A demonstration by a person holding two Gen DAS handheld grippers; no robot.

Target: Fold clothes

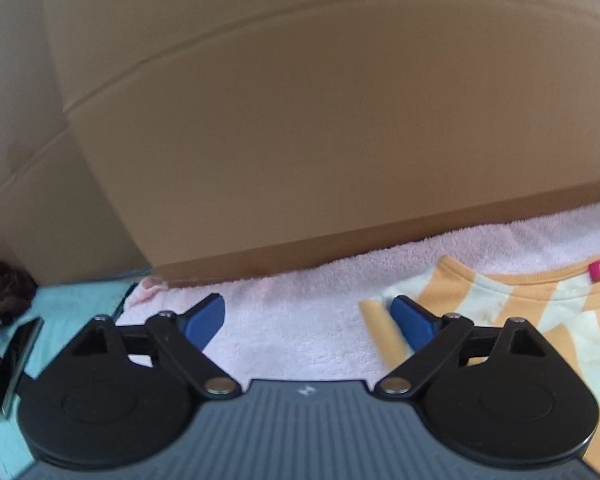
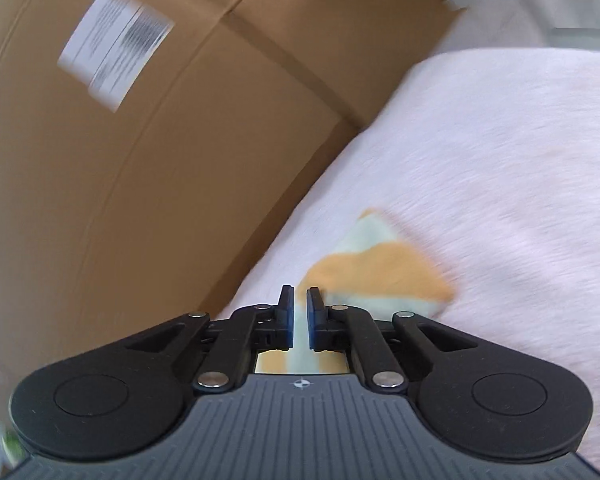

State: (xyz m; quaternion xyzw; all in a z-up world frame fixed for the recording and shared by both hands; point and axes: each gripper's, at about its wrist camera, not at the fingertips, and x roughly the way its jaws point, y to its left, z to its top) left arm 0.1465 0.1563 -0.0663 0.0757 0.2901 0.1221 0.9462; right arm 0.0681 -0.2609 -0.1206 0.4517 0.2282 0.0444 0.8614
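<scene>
An orange and pale-yellow striped shirt [image 1: 560, 320] with a pink neck tag lies flat on a pink towel [image 1: 500, 240]. My left gripper [image 1: 306, 304] is open wide just above the towel, its right fingertip [image 1: 412, 320] over the shirt's sleeve edge, nothing between the pads. In the right wrist view, my right gripper [image 2: 300, 292] is shut on a thin fold of the shirt [image 2: 380, 268]. Striped cloth shows in the narrow slit between the fingers, and a sleeve corner spreads ahead on the towel [image 2: 500, 160].
A big cardboard box [image 1: 300, 120] stands close behind the towel, and its labelled side [image 2: 140, 180] fills the left of the right wrist view. Left of the towel lie a teal cloth [image 1: 72, 300], a dark bundle [image 1: 4, 288] and a black flat object [image 1: 12, 360].
</scene>
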